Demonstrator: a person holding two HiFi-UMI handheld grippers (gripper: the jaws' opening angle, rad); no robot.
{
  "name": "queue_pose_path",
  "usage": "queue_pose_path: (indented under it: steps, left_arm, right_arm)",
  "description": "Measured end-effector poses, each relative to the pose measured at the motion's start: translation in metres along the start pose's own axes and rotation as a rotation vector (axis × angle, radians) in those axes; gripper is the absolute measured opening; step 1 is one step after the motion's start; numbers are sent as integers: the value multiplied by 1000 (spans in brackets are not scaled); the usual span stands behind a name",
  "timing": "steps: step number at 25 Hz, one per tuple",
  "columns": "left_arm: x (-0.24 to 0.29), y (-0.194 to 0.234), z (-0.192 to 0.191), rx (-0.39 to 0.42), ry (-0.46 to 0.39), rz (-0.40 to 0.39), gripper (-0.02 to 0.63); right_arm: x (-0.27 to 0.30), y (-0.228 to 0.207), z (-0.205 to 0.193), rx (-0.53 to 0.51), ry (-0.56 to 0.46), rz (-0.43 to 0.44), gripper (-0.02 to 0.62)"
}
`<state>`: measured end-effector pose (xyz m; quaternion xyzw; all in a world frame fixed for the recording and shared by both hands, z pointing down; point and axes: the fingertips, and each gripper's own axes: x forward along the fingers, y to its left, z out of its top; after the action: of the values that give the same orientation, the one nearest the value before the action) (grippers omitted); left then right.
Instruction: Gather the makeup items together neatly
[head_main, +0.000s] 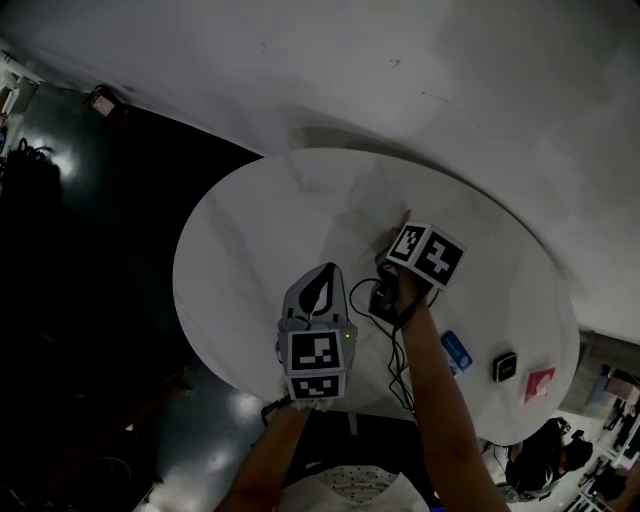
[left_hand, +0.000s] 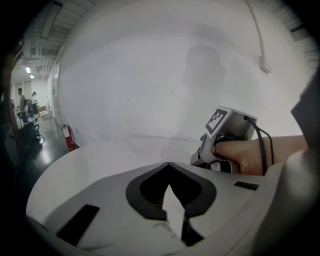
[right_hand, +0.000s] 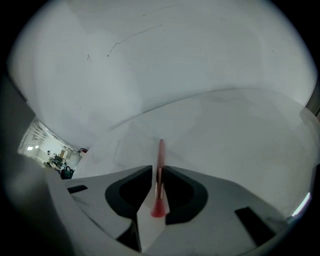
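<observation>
A thin pink makeup brush (right_hand: 160, 155) stands between the jaws of my right gripper (right_hand: 158, 169). Its pads close on the handle, the red bristle end points back toward the camera, and the far tip reaches down to the round white table (right_hand: 240, 130). In the head view the brush's pink tip (head_main: 406, 216) pokes out past the right gripper's marker cube (head_main: 427, 252), near the table's middle. My left gripper (head_main: 325, 272) hovers low over the table's near side, to the left of the right one. Its jaws (left_hand: 169, 165) are shut with nothing between them.
At the table's right edge lie a blue item (head_main: 455, 350), a small black square item (head_main: 505, 366) and a pink item (head_main: 539, 383). A black cable (head_main: 398, 360) trails from the right gripper. A white wall (head_main: 420, 70) stands behind the table, with dark floor to its left.
</observation>
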<state>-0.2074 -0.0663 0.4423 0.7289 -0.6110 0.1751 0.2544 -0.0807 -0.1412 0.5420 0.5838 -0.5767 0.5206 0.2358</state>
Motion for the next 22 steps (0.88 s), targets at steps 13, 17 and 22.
queue_pose_path:
  steps: [13, 17, 22]
  left_arm:
    - [-2, 1, -2, -10, 1, 12, 18]
    - [-1, -1, -4, -10, 1, 13, 18]
    - [-1, -1, -4, -10, 3, 18, 19]
  right_arm:
    - [0, 0, 0, -112, -12, -25, 74]
    - [0, 0, 0, -134, -17, -20, 71]
    - [0, 0, 0, -132, -18, -18, 78]
